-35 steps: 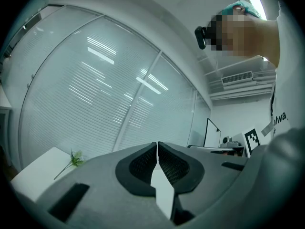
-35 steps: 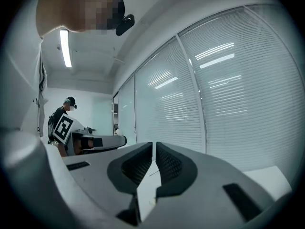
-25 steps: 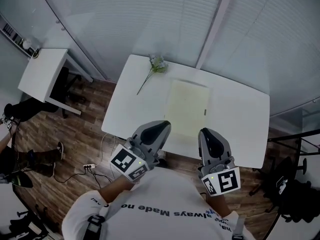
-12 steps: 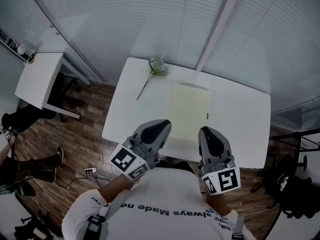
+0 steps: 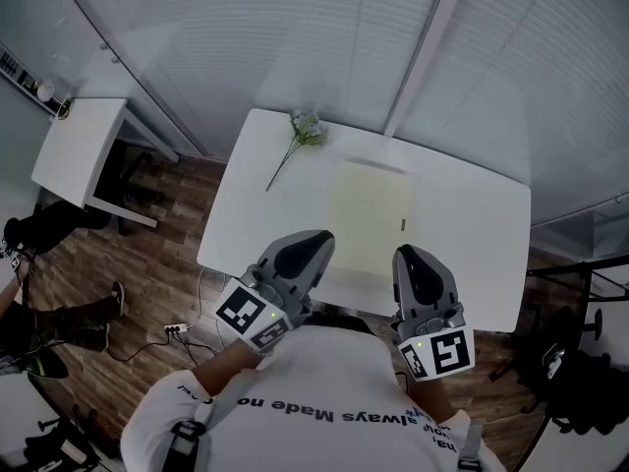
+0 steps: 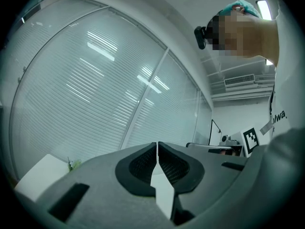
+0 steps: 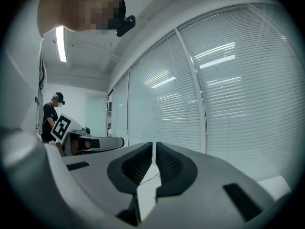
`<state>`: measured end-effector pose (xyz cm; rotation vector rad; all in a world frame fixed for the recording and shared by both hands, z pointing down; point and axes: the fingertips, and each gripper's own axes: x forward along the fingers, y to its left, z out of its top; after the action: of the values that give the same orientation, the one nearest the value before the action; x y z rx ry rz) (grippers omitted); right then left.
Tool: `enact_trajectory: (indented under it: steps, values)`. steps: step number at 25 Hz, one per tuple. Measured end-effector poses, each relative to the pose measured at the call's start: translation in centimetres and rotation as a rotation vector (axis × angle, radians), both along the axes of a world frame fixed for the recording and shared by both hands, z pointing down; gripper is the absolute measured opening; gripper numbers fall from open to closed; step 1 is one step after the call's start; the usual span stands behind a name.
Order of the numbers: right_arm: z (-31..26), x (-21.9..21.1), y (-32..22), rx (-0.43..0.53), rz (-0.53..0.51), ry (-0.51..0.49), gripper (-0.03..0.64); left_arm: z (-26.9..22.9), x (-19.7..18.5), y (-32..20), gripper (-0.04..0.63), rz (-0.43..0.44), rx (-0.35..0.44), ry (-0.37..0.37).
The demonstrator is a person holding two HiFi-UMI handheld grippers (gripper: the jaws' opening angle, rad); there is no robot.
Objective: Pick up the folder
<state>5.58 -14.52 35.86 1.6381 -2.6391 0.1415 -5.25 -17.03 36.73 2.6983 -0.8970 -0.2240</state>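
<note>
Pale yellow flat rectangular folder (image 5: 369, 209) lies flat and untouched, mid white rectangular table (image 5: 472, 254).
Green-stemmed flower sprig (image 5: 300, 138) lies near the folder's far left corner, apart from it. Grey left gripper (image 5: 314, 244) and grey right gripper (image 5: 406, 257) are held level by the table's near edge, one either side of the folder's near end. Both have jaws pressed together, with nothing between them.

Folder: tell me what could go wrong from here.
1. The folder lies flat on the table, so jaws may push it along rather than catch an edge.
2. The left gripper and right gripper are both shut, so neither can grip until opened.
3. A slid folder may sweep the flower lying left of it.
</note>
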Motion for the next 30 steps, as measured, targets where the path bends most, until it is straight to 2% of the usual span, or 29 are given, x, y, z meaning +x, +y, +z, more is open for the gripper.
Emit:
enact_trajectory:
  steps: [12,24,30]
  values:
    - [-0.1,3.2,1.4,0.000,-0.003,0.013,0.028,-0.4,2.8,1.3,0.017,-0.011,0.004,-0.001]
    - [2.4,3.7,0.8,-0.050,-0.015,-0.001,0.031,2.1,2.9,0.7,0.019,-0.012,-0.034,-0.040]
    - [5.0,4.8,-0.2,-0.082,0.017,-0.024,0.054,4.9,2.8,-0.5,0.069,-0.017,-0.091,-0.058]
